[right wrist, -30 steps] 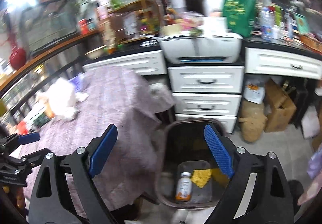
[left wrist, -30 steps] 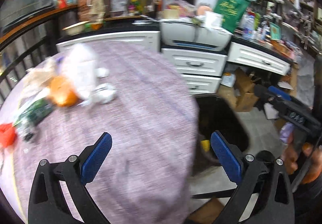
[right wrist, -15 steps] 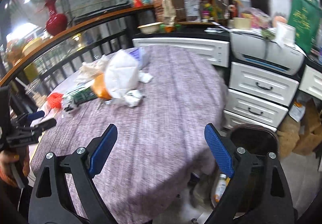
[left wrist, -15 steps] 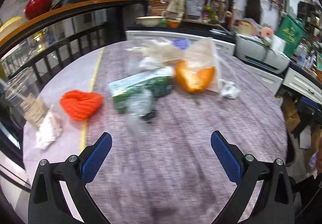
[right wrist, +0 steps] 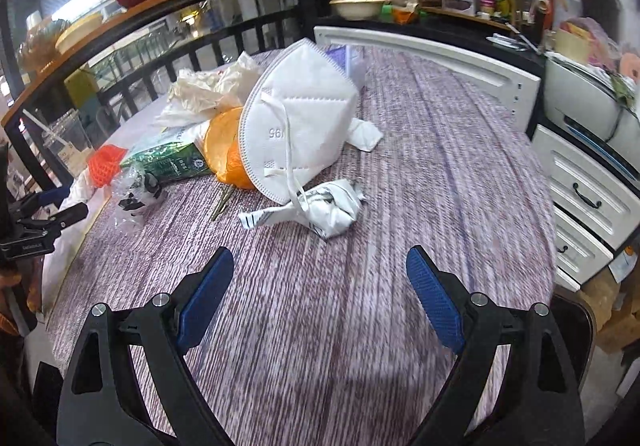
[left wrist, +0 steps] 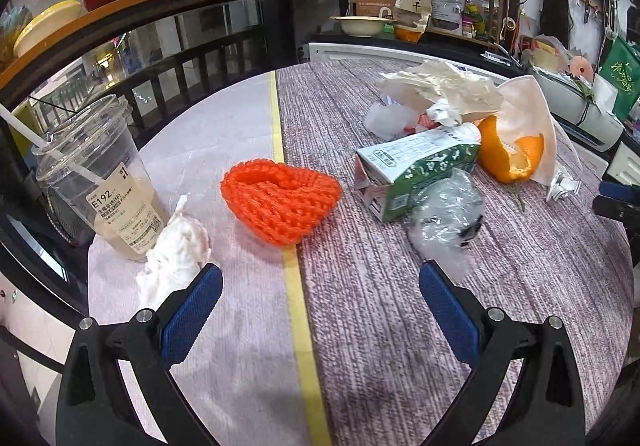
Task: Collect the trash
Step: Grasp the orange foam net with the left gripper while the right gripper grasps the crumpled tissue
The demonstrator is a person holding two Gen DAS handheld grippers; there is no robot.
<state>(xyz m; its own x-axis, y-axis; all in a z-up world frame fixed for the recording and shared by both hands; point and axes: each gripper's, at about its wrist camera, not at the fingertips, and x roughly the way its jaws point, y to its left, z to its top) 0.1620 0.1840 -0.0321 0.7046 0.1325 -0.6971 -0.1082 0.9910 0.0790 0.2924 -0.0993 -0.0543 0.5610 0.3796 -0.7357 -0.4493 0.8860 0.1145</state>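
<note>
Trash (left wrist: 416,173) sits uncollected on our table (left wrist: 400,326): mask (right wrist: 296,117), carton, peel, cup (left wrist: 96,181). Left gripper (left wrist: 320,310) and right gripper (right wrist: 320,298) both gape empty.

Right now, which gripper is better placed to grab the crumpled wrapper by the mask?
Right. The right gripper is open with the crumpled wrapper straight ahead between its fingers. The left gripper faces the orange net, far from it.
</note>
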